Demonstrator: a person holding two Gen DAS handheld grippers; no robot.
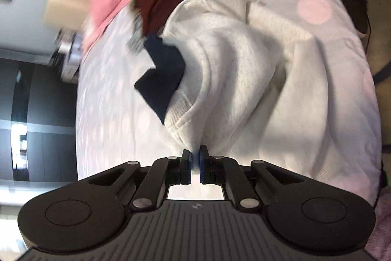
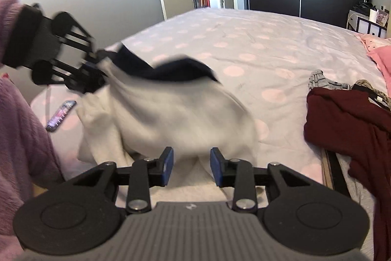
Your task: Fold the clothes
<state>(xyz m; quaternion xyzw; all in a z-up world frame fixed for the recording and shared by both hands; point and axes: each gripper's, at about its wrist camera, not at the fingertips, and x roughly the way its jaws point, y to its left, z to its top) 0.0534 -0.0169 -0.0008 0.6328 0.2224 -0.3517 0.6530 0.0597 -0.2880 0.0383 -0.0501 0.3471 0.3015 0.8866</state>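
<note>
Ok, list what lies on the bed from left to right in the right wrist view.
Left gripper pinching the white sweatshirt's edge → phone → white sweatshirt → maroon garment → pink fabric at the right edge, all on the dotted bedspread.

No readable text, brand name, number or sign in either view. Only mark: small pale emblem on ribbed grey body of left gripper (image 1: 195, 160), and same on right gripper (image 2: 191, 164); shape too small to read. Phone (image 2: 61, 115) near bed (image 2: 244, 45) edge shows lit screen, content blurred, illegible.
</note>
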